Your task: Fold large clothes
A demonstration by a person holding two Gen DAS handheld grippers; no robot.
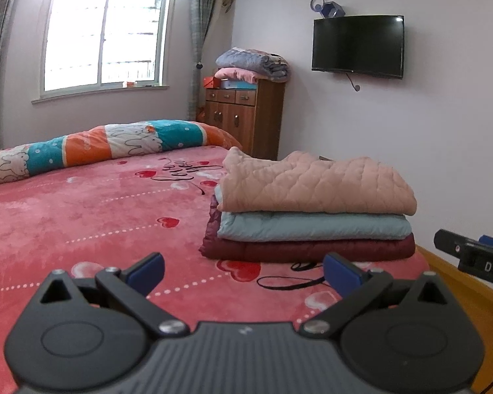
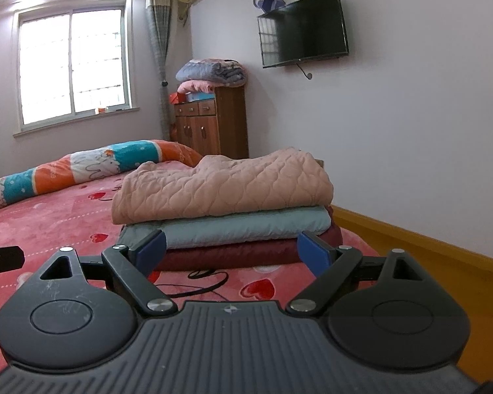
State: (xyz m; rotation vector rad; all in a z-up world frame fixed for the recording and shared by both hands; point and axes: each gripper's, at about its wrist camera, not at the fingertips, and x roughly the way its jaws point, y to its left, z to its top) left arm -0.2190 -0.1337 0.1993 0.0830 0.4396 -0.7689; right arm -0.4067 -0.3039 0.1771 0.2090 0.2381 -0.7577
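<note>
Three folded garments are seen stacked on the pink heart-print bedspread [image 1: 82, 216] in the left wrist view: a peach quilted jacket [image 1: 315, 182] on top, a pale blue one [image 1: 312, 226] beneath it, a maroon one [image 1: 309, 249] at the bottom. The stack is set toward the far right of the bed, near its edge. The left gripper [image 1: 243, 271] is held low over the near bedspread, its blue pads spread wide with nothing between them, apart from the stack. A rolled cartoon-print quilt [image 1: 95, 147] is laid along the far left, and a wooden cabinet [image 1: 246, 115] piled with blankets is seen by the far wall. At the right edge the tip of the other tool is glimpsed.

From the right wrist view, the same stack is shown closer, the peach jacket [image 2: 223, 184] resting a little rumpled over the blue layer [image 2: 240, 226] and the maroon layer [image 2: 226, 254]. The right gripper [image 2: 230, 251] is likewise held wide and empty, its pads framing the near edge of the pile without clear contact.

No unfolded garment is shown, so the folding appears largely done. If the pile is to be tidied, the top jacket's uneven far edge is best pressed flat and squared with both tools together, gently, so that the lower layers are not dragged off line.
</note>
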